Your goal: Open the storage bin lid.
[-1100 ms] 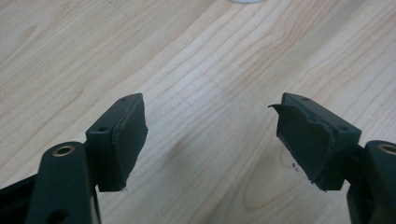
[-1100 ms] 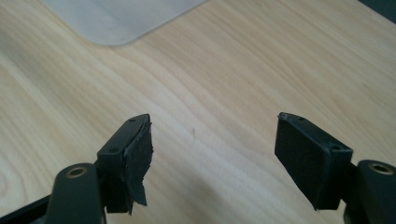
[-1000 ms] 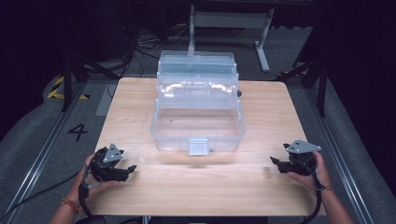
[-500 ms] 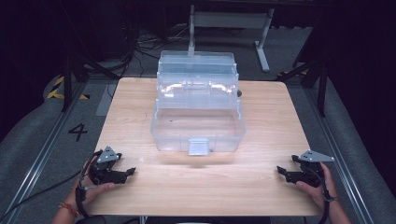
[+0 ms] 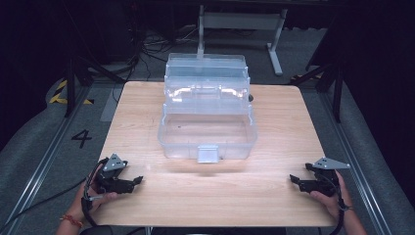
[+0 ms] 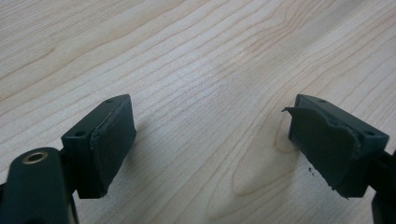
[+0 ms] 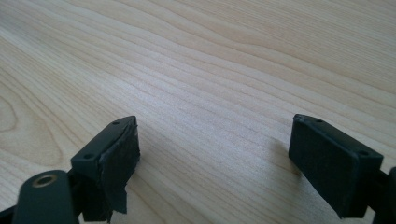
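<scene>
Both grippers are sitting low at the near corners of the table, well apart from the clear plastic tackle-style storage box (image 5: 207, 117), which is standing at table centre with its lid swung back and its tiered trays stepped up toward the far edge. The lower tub is looking empty; the grey latch tab (image 5: 207, 152) is facing the person.

Change noted vs. the earlier high views: the right gripper (image 5: 295, 181) has dropped down and back toward the near right edge; the left gripper (image 5: 137, 181) has hardly shifted. Jaws on both have just been opening and are now standing wide, w/ nothing between them. Both gripper views are showing bare wood between the pads (image 6: 112, 140) (image 7: 116, 156); one left pad is looking frayed at its edge.

Judgement: hands are parking or resetting, not engaging the box; no grasp under way.

Surface: light wood-grain tabletop (image 5: 274, 122), square, otherwise bare, no spills. Room: dark, grey floor, a "4" marked on the floor (image 5: 81, 138) left of the table, cables and a metal stand frame (image 5: 240, 19) behind.
</scene>
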Motion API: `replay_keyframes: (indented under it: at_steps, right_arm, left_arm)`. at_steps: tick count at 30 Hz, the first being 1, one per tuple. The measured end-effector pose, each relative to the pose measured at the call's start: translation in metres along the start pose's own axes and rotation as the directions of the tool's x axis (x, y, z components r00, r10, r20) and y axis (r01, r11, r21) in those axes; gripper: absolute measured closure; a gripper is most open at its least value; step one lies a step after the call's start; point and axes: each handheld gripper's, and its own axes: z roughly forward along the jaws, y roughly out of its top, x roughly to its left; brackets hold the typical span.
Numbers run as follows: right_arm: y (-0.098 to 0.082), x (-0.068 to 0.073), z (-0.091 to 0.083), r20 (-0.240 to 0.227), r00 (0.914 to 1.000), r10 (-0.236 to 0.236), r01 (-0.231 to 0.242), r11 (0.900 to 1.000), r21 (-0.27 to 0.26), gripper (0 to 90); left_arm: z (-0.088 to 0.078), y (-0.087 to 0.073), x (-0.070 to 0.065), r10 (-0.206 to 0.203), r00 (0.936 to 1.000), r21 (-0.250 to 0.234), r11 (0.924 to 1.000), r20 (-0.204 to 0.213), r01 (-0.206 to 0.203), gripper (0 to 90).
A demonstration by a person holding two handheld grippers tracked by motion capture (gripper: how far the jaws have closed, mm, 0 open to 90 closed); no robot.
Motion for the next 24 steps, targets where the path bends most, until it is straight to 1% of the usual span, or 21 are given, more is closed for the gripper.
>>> replay_keyframes:
  at_steps: [11,12,13,24]
  right_arm:
    - [0.0,0.0,0.0,0.0,1.0,0.0,0.0,1.0,0.0,16.8]
    - [0.0,0.0,0.0,0.0,1.0,0.0,0.0,1.0,0.0,16.8]
    - [0.0,0.0,0.0,0.0,1.0,0.0,0.0,1.0,0.0,16.8]
    - [0.0001,-0.0003,0.0001,0.004,1.0,0.004,-0.004,1.0,0.001,16.5]
  left_arm:
    - [0.0,0.0001,-0.0001,-0.001,1.0,0.001,1.0,0.0,0.001,14.9]
    - [0.0001,0.0003,0.0008,0.012,0.9999,-0.003,0.9999,-0.005,-0.012,14.9]
    - [0.0,0.0003,0.0005,0.008,1.0,-0.001,1.0,-0.002,-0.008,14.9]
    - [0.0001,0.0004,0.0007,0.011,0.9999,-0.002,0.9999,-0.004,-0.011,14.7]
